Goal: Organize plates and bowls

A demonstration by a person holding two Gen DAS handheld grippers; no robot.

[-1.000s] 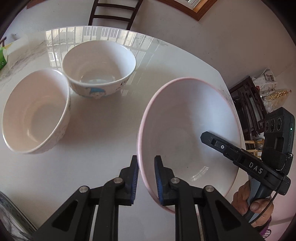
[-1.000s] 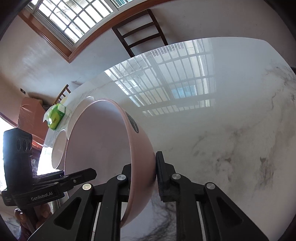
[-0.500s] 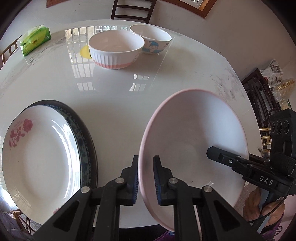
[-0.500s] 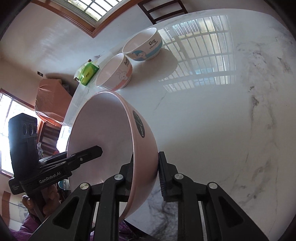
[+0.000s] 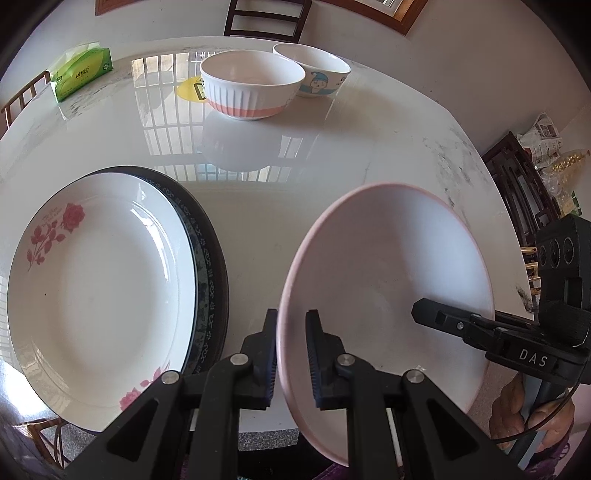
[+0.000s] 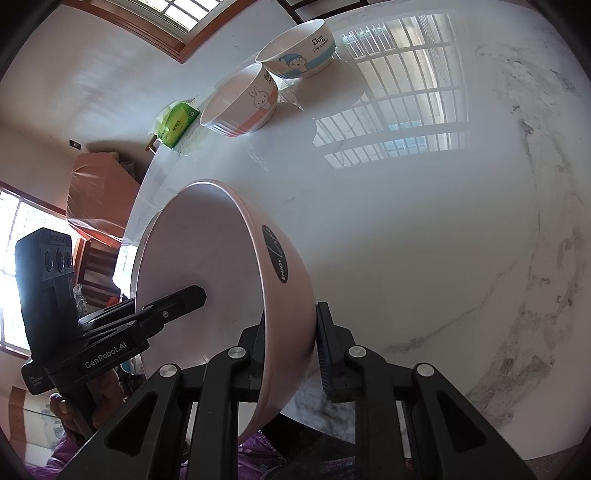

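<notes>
A large pink bowl is held tilted over the near edge of the table. My left gripper is shut on its near rim. My right gripper is shut on the opposite rim of the same bowl, and shows at the right in the left wrist view. A white rose plate lies on a dark patterned plate at the near left. A pink-striped rabbit bowl and a blue cartoon bowl stand side by side at the far side.
The round white marble table fills both views. A green tissue pack lies at the far left edge. A dark chair stands behind the table. Dark wooden furniture stands off to the right.
Both grippers have carried the pink bowl back from the two far bowls toward the near edge of the table. The stacked plates have come into view at the left.
</notes>
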